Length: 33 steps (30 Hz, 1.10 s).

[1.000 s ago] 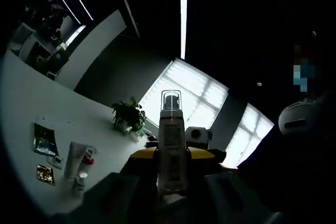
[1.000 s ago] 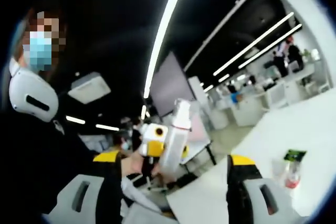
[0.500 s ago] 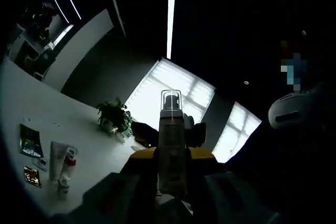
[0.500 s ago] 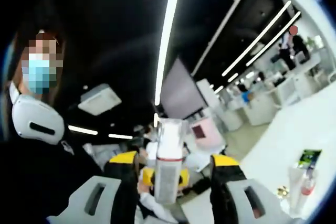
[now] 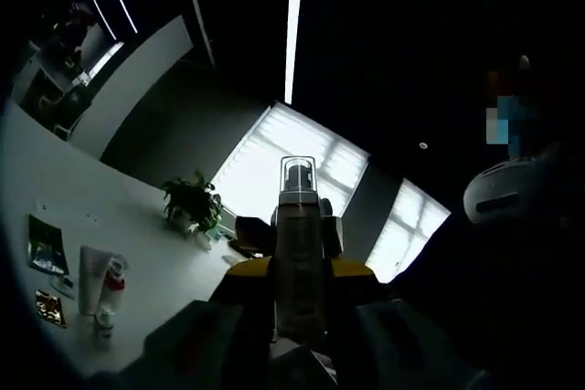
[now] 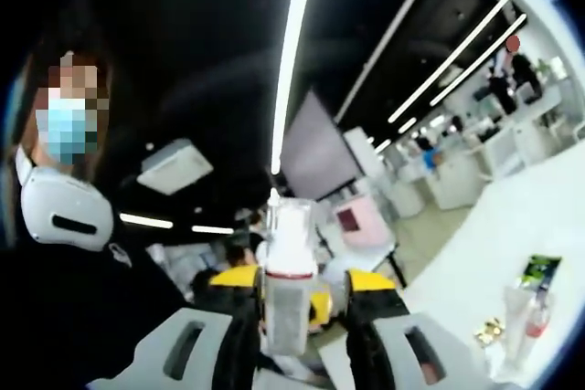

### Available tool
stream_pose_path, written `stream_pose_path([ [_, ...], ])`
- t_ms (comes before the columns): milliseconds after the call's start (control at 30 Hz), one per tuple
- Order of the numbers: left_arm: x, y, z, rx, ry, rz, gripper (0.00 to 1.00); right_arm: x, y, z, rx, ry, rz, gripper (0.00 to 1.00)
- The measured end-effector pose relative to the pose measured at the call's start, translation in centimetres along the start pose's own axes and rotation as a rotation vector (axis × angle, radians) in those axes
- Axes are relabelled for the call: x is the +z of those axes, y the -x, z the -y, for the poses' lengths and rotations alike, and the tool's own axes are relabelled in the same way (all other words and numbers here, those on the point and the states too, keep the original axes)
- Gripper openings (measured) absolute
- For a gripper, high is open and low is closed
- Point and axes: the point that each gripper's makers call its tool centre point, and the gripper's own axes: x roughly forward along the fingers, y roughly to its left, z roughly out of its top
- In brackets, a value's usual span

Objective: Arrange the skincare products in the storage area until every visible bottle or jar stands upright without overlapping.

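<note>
A pale spray bottle (image 5: pixel 299 258) with a clear cap stands upright between my left gripper's (image 5: pixel 299 271) yellow-tipped jaws, which are shut on it. The same bottle (image 6: pixel 289 285), white-capped with a red band, rises between my right gripper's (image 6: pixel 302 282) jaws, which flank it closely with a small gap on one side. Both are held in the air. On the white table (image 5: pixel 55 180) stand a white tube (image 5: pixel 89 278), a red-capped bottle (image 5: pixel 114 282) and a tiny bottle (image 5: pixel 103 321). The tube and red-capped bottle (image 6: pixel 528 317) also sit low at the right edge.
A green sachet (image 5: pixel 41 244) and a gold sachet (image 5: pixel 50 308) lie flat on the table beside the products. A potted plant (image 5: pixel 190 203) stands further along. A person in dark clothes is close behind the grippers. Office desks (image 6: pixel 475 166) fill the background.
My right gripper's jaws have drawn inward around the bottle over the last second, after the bottle came in from the left. The left gripper keeps its hold; both views shifted slightly.
</note>
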Motion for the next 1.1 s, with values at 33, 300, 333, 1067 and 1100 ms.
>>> stream_pose_path([
  [33,0.0,0.0,0.0,0.001,0.003,0.003,0.21,-0.1,-0.1,0.0,0.002,0.003,-0.003,0.27],
  [300,0.2,0.0,0.0,-0.01,0.03,0.028,0.21,0.2,-0.3,-1.2,0.055,0.057,0.011,0.15],
  [333,0.2,-0.1,0.1,-0.014,0.031,0.029,0.21,0.2,-0.3,-1.2,0.062,0.039,0.008,0.15],
  [1067,-0.8,0.3,-1.0,0.148,-0.083,-0.034,0.41,2.6,1.6,2.3,-0.128,-0.06,0.064,0.13],
  [1100,-0.9,0.3,-1.1,0.164,-0.108,-0.05,0.41,2.8,1.8,2.4,-0.136,-0.056,0.067,0.13],
])
